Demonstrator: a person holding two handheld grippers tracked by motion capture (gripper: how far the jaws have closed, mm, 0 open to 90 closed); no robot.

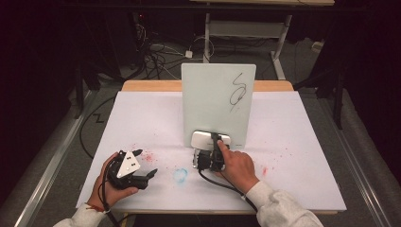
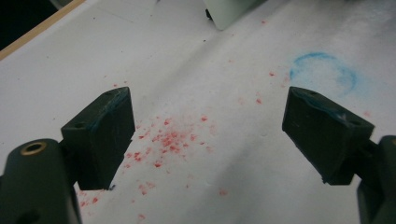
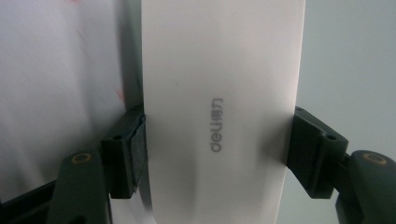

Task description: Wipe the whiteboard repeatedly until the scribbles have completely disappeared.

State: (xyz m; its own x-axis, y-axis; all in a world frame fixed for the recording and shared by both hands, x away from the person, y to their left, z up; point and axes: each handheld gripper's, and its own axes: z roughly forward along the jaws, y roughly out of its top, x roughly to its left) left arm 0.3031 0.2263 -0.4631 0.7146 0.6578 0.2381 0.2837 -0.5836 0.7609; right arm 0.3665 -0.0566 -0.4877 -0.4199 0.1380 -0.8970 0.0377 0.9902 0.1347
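Right gripper (image 1: 211, 140) clamps the white eraser (image 3: 219, 116) at the upright whiteboard (image 1: 217, 101), while the left gripper (image 1: 144, 163) sits released over red specks (image 2: 166, 140).

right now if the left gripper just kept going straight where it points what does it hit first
Probably nothing solid: the left gripper, jaws open, points over white paper toward the blue ring smudge. Depth is unclear.
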